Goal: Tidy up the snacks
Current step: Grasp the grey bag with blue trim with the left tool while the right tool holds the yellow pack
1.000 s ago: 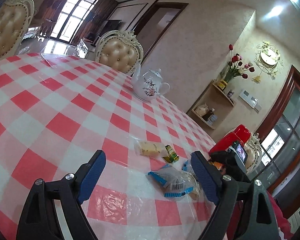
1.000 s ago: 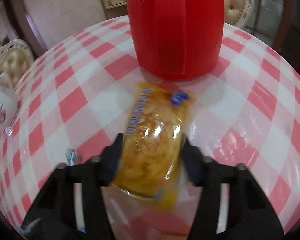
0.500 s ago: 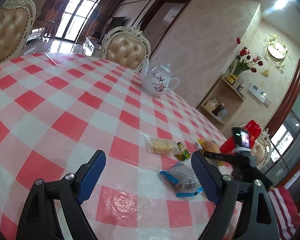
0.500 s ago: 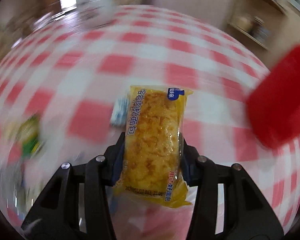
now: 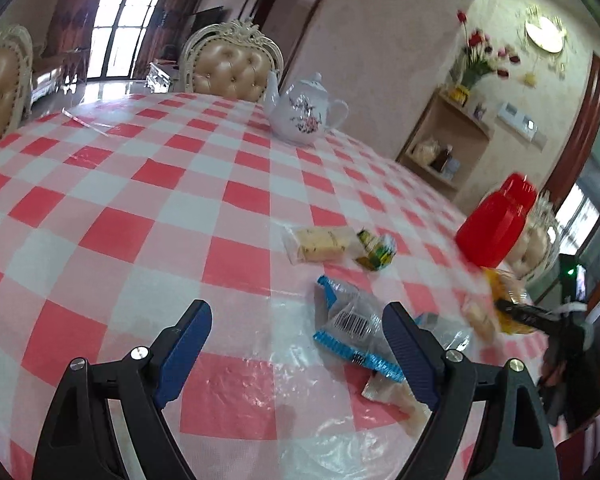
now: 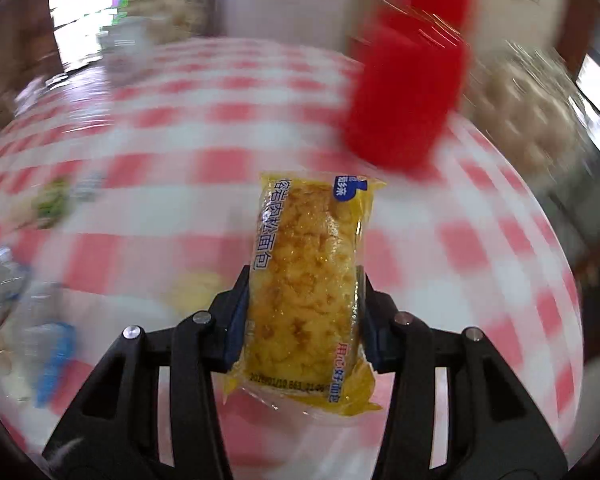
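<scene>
My right gripper is shut on a yellow bread packet, held above the checked tablecloth; the same packet shows at the right in the left wrist view. A red container stands beyond it, also in the left wrist view as the red container. My left gripper hangs open over the cloth with nothing between its blue pads. Just right of it lies a clear packet with blue ends. Farther off lie a pale cake packet and a small green packet.
A white teapot stands at the far side of the round table. Padded chairs ring the table. More clear wrappers lie near the right edge. The right wrist view is blurred.
The right gripper swung across the table with the bread packet and rolled; the red container went from ahead to the side, then to upper right. The left gripper shifted slightly toward the snacks.
</scene>
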### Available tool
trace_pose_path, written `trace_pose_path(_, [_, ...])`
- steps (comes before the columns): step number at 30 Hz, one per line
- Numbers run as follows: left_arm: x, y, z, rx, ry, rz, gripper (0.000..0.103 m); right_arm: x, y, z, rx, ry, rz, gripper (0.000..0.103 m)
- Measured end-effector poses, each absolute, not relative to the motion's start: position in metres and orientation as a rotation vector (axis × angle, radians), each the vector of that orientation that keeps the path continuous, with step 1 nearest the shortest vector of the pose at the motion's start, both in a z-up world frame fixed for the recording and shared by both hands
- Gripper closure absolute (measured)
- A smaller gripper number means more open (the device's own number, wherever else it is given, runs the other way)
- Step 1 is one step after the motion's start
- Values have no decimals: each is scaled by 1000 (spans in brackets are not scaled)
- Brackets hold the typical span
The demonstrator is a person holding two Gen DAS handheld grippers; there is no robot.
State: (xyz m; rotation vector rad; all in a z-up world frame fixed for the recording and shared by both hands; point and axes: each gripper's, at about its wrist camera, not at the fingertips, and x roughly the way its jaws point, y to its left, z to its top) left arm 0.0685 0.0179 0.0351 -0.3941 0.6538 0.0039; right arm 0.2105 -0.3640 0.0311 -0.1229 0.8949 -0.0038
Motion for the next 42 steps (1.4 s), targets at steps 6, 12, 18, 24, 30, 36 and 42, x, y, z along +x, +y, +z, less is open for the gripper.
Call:
trace_pose_path(6, [76, 9, 31, -326, 699, -15, 15, 198, -366, 13, -43, 942, 159, 52])
trace_pose_path(12, [83, 28, 34, -327, 691, 22, 15, 138, -320, 24, -57, 905, 381, 52])
trace_pose_path(18, [93, 25, 27, -433, 765, -100, 15, 60, -317, 33, 136, 804, 192, 52])
trace_pose_path(24, [118, -30, 33, -235, 827, -121, 15, 15, -304, 40, 303, 738, 232, 52])
trace_pose_path(30, [155, -53, 20, -128, 956, -107, 15, 16, -283, 39, 360, 737, 282, 52])
trace_pose_path(36, [158, -68, 3, 29, 986, -73, 19, 26, -281, 29, 343, 772, 271, 52])
trace_pose_path(42, [148, -62, 12, -8, 932, -152, 51, 24, -280, 29, 325, 760, 276, 52])
